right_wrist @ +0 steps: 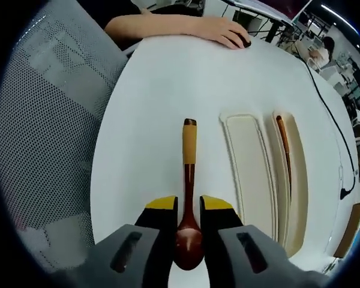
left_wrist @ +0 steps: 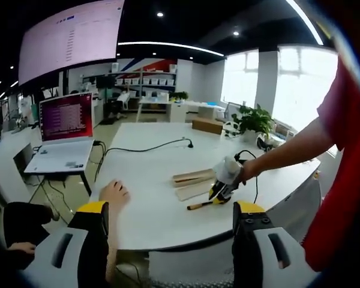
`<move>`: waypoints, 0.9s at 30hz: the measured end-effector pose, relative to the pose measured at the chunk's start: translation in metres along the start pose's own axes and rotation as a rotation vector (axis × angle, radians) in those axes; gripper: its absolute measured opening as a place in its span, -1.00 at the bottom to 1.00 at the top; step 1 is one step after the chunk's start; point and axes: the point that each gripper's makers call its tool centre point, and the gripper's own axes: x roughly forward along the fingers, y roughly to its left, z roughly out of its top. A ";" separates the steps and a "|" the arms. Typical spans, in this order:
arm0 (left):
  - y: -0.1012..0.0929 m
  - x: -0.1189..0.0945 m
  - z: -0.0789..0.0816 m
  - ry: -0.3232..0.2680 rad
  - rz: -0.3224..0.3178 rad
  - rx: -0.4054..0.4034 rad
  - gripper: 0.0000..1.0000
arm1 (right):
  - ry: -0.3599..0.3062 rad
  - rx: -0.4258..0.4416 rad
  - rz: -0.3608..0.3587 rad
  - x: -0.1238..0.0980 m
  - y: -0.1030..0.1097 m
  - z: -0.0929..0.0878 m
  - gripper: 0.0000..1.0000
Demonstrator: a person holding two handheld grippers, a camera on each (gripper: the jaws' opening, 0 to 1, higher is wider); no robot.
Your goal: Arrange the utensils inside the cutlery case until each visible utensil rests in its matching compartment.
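One wooden spoon [right_wrist: 189, 198] lies bottom centre in the right gripper view, its bowl clamped between the right hand-held gripper [right_wrist: 189, 207] jaws, handle pointing up-frame across the white worktop [right_wrist: 150, 114]. Right of it sits one cutlery case [right_wrist: 270, 174] with two compartments; one dark utensil [right_wrist: 285, 156] rests in the far-right one. Left hand-held gripper [left_wrist: 171, 210] hangs released, holding nothing.

- You work in bright, even light; ceiling spots [left_wrist: 160, 14] and a curved light strip [left_wrist: 168, 46] glow above your left fingers.
- Windows [left_wrist: 300, 78] beyond them blow out white.
- The table [right_wrist: 150, 90] ahead of your right fingers shows only soft shadows.
- Fisheye bends and darkens edges.
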 end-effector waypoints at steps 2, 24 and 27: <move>0.000 -0.001 -0.001 0.003 0.002 0.002 0.74 | 0.001 0.011 0.003 0.000 0.001 0.000 -0.78; 0.000 -0.006 -0.006 0.003 0.016 -0.017 0.74 | 0.001 0.180 0.105 -0.001 0.020 0.008 -0.98; 0.001 -0.006 -0.006 -0.001 0.022 -0.021 0.74 | 0.002 0.145 0.086 -0.007 0.014 0.008 -0.98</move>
